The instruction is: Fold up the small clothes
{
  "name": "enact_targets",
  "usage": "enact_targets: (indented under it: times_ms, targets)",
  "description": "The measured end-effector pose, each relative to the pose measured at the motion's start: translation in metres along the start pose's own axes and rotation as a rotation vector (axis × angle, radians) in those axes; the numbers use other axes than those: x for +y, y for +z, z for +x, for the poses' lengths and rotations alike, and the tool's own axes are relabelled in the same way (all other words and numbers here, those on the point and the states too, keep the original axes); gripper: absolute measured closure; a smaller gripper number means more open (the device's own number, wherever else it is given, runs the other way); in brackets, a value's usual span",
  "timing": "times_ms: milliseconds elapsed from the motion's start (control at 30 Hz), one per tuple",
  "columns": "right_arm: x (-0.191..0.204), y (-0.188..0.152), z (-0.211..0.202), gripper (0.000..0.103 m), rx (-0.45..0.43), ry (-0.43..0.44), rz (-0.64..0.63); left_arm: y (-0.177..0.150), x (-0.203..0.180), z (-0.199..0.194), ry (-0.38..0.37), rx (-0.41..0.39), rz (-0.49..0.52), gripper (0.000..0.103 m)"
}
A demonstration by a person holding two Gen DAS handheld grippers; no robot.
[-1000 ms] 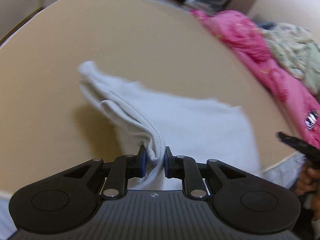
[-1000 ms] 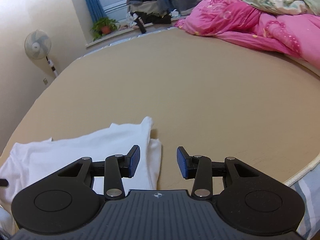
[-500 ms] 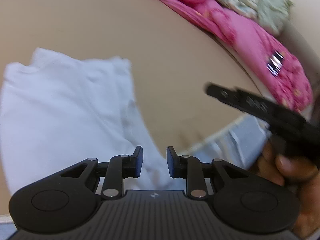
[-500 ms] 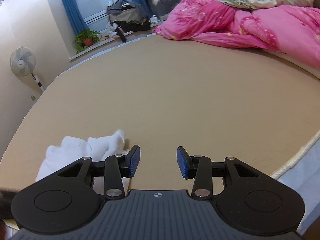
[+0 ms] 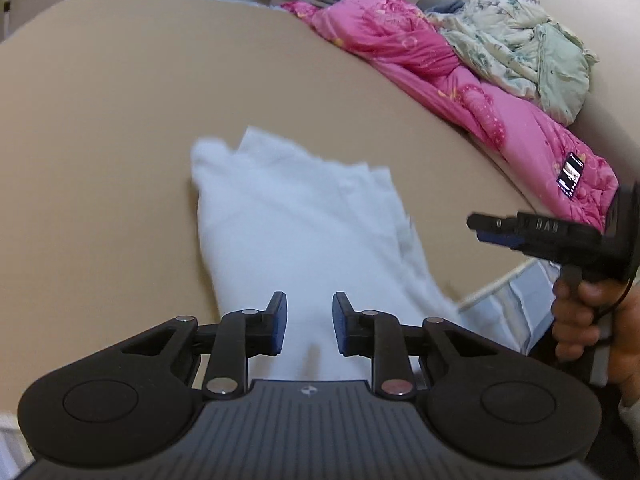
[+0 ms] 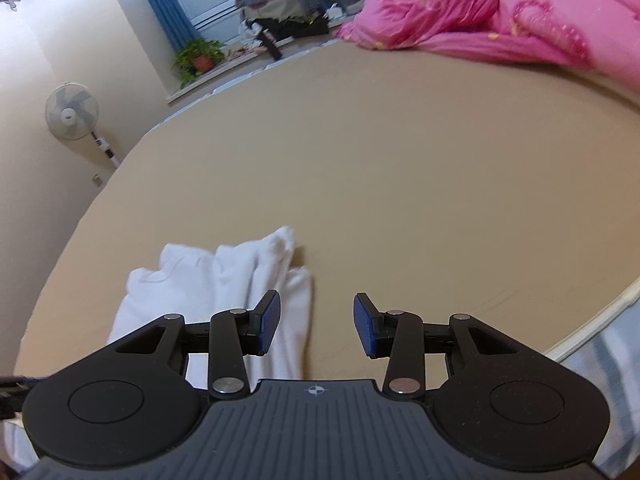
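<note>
Garment (image 5: 304,240) (white, folded) lies on bed (image 5: 100,120); both grippers' jaws released, grasping nothing.

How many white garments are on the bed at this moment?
1. A single white garment lies on the tan bed near its front edge, ahead of the left gripper; more could be hidden among the pink bedding.

Folded garment (image 5: 304,236) lies on the bed sheet (image 5: 100,120) ahead of the left jaws; quilt (image 5: 452,68) far right, behind it
</note>
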State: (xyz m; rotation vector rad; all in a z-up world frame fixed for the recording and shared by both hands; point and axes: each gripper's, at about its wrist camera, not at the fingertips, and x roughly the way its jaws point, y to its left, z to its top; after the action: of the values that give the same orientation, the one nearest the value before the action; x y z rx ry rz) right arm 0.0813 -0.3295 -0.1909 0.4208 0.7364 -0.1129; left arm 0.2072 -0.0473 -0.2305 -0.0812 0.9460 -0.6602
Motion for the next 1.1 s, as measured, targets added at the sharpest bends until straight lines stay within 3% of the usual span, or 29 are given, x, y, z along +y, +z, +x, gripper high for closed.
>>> enact_targets:
  times_ms: [67,167,233,300,367,467,567,700,800,967,1033,1100]
  targets:
    - [0.001,-0.006,0.007,0.06,0.058,0.056,0.019,-0.019,0.015,0.008,-0.015,0.059,-0.005,0.076]
    - [0.008,-0.017,0.019,0.06,0.129,0.091,0.018,-0.039,0.011,0.035,0.051,0.146,0.08,0.078]
    - [0.013,-0.026,0.028,0.06,0.181,0.106,0.005,-0.038,0.003,0.032,0.045,0.12,0.125,0.078]
    - [0.018,-0.035,0.036,0.06,0.223,0.109,-0.008,-0.032,0.003,0.023,0.001,0.086,0.097,0.078]
    - [0.026,-0.043,0.043,0.059,0.244,0.105,-0.035,-0.028,0.007,0.013,0.005,0.037,0.089,0.076]
    - [0.036,-0.049,0.049,0.052,0.249,0.087,-0.1,-0.032,0.016,0.008,0.012,0.005,0.067,0.076]
    - [0.043,-0.052,0.05,0.051,0.241,0.065,-0.148,-0.034,0.022,0.005,0.029,-0.011,0.049,0.076]
    - [0.05,-0.053,0.044,0.08,0.208,0.074,-0.227,-0.029,0.023,0.004,0.026,-0.036,0.036,0.076]
    - [0.047,-0.045,0.031,0.084,0.16,0.114,-0.213,-0.024,0.015,0.005,0.022,-0.065,0.048,0.076]
    - [0.024,-0.016,-0.023,0.085,-0.033,0.215,-0.096,-0.019,0.005,-0.002,-0.009,-0.114,0.078,0.076]
    - [0.008,-0.014,-0.021,0.085,0.009,0.172,-0.06,-0.018,0.004,0.0,-0.012,-0.105,0.084,0.076]
    - [-0.005,-0.022,0.003,0.083,0.163,0.127,-0.041,-0.019,0.004,0.011,0.005,-0.057,0.091,0.076]
